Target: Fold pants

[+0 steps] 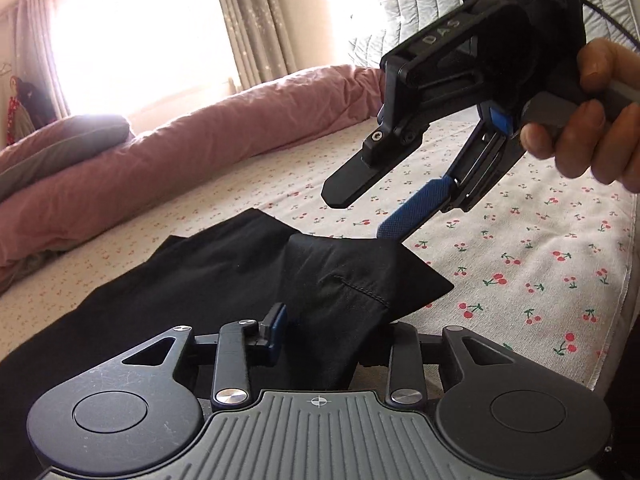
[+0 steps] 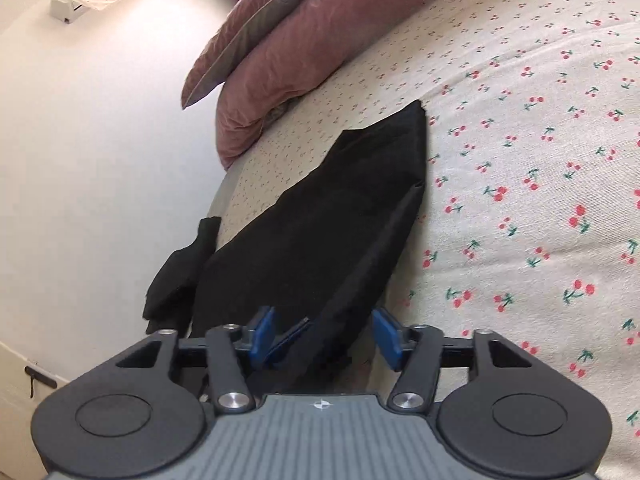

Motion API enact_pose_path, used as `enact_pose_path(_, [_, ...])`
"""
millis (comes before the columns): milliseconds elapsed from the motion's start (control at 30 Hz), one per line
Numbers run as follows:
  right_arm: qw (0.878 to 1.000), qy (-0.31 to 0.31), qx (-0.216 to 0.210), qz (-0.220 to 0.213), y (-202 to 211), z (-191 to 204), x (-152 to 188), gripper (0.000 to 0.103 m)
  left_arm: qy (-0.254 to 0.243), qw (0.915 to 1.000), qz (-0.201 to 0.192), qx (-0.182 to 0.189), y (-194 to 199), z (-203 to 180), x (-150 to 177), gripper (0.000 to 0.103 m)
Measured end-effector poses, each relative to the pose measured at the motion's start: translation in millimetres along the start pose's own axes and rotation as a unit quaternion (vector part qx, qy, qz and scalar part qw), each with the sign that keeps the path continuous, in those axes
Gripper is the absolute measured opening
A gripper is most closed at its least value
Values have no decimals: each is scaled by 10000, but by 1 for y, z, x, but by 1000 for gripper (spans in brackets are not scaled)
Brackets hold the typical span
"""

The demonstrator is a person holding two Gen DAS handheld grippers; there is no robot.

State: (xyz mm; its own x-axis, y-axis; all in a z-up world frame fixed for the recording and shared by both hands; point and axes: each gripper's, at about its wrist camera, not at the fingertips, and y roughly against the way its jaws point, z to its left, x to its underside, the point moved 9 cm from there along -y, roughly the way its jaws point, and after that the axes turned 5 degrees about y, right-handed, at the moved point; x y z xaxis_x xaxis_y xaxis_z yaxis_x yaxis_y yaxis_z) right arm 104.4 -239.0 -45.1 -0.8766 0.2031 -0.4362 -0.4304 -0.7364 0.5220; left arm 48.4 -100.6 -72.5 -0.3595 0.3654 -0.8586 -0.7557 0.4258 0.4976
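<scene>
The black pants (image 2: 320, 216) lie partly folded, 1 end hanging off the bed (image 2: 520, 160). Left gripper (image 1: 320, 332) clamps a raised fold; right gripper (image 1: 372, 216) jaws stand apart, so folding remains.

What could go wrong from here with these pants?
1. The right gripper is open, so only the left gripper has cloth in it; the raised fold of the pants may slump or twist.
2. One end of the pants hangs off the bed edge; its weight could drag them askew.
</scene>
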Motion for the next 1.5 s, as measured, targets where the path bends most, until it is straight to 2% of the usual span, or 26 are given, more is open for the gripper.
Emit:
enact_pose_path(100, [9988, -57, 451, 195, -22, -30, -12, 58, 64, 10000, -23, -1, 2, 0, 0, 22])
enact_pose_path(133, [9981, -66, 535, 286, -30, -37, -15, 53, 92, 10000, -14, 8, 2, 0, 1, 21])
enact_pose_path(233, [9993, -14, 303, 233, -51, -42, -35, 47, 210, 9998, 62, 30, 3, 1, 4, 20])
enact_pose_path(400, [9990, 315, 318, -65, -86, -46, -75, 33, 263, 9995, 173, 21, 2, -1, 9, 20])
enact_pose_path(500, [9991, 161, 234, -319, -97, -53, -92, 18, 228, 9995, 224, -7, -1, -2, 11, 20])
enact_pose_path(567, [9987, 36, 232, -450, -101, -59, -97, 3, 192, 9995, 248, -18, -3, -4, 13, 20])
enact_pose_path(600, [9985, 56, 271, -476, -101, -59, -97, 1, 162, 9995, 252, -27, -5, -6, 14, 19])
enact_pose_path(733, [9953, 526, 619, -525, -97, -44, -102, 0, 227, 9994, 256, -12, -7, -8, 12, 3])
enact_pose_path(767, [9947, 528, 681, -554, -94, -45, -105, 0, 276, 9994, 229, 24, -7, -9, 9, 2])
enact_pose_path(867, [9934, 499, 820, -627, -74, -53, -108, 0, 591, 9976, 153, 317, -4, -16, -4, 1])
enact_pose_path(1000, [9905, 232, 1108, -778, -21, -78, -103, 0, 948, 9919, 64, 844, -4, -43, -22, 1])
enact_pose_path(1267, [9715, -343, 2046, -1145, 108, -123, -73, 0, 1501, 9687, -83, 1974, 0, -117, -55, 1])
enact_pose_path(1400, [9629, -518, 2269, -1369, 149, -120, -64, 1, 1683, 9588, -226, 2277, 8, -133, -68, 1])
enact_pose_path(1500, [9610, -527, 2311, -1424, 157, -106, -66, 1, 1908, 9530, -341, 2328, 17, -126, -75, 1])
